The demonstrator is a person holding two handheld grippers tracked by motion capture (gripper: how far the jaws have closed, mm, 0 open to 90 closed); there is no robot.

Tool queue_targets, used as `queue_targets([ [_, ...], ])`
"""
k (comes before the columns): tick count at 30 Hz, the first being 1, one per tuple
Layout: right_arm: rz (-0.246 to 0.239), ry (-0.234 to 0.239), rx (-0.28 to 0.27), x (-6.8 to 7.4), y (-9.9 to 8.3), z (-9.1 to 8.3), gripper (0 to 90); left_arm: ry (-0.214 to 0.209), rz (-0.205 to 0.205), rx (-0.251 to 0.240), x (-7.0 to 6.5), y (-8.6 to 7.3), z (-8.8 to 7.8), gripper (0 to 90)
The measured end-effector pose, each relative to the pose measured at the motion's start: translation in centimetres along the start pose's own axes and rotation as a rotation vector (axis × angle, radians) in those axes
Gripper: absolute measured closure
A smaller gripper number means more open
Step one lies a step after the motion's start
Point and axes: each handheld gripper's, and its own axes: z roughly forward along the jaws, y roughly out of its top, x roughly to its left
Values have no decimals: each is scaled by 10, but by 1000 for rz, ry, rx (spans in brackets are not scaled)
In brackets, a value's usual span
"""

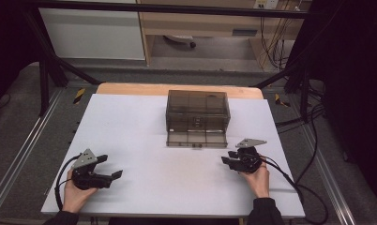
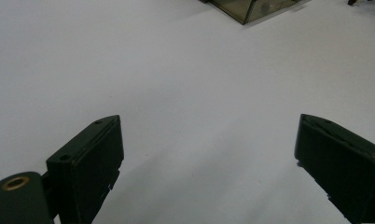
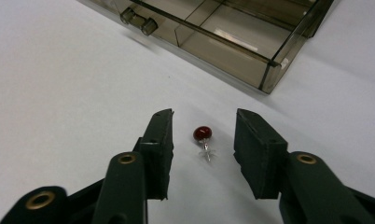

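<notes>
White tabletop (image 1: pixel 144 126) fills a workspace fenced by a black metal frame, with grey floor and pale cabinets beyond. A smoky transparent plastic organiser box (image 1: pixel 198 111) sits at the far centre of the table, its shallow divided drawer (image 1: pixel 197 139) pulled out toward the person.

From the bottom edge, two dark-sleeved forearms reach in. The left hand (image 1: pixel 74 193) holds the left gripper (image 1: pixel 110 168) low over the near left of the table, pointing toward the right and slightly away; its jaws stand wide apart with bare table between them. In the left gripper view, a corner of the box shows far off at the top edge.

The right hand (image 1: pixel 258 180) holds the right gripper (image 1: pixel 227 157) near the drawer's front right corner, pointing left across the table and tipped down close to the surface. Its jaws are partly closed, standing either side of a small earring with a round dark-red bead and thin silver post (image 3: pixel 203 141) without touching it.

In the right gripper view, the earring lies flat on the table, just in front of the drawer. Its long axis runs roughly along the jaws: the red bead points away toward the drawer, the silver post toward the gripper's body.
</notes>
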Motion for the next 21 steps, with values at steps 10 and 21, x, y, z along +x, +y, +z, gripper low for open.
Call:
queue_targets([
  [10, -20, 2, 11, 0, -2, 3, 715, 1, 1, 0, 0, 0, 0, 80],
  [21, -31, -4, 14, 0, -3, 8, 793, 2, 1, 0, -1, 0, 0, 80],
])
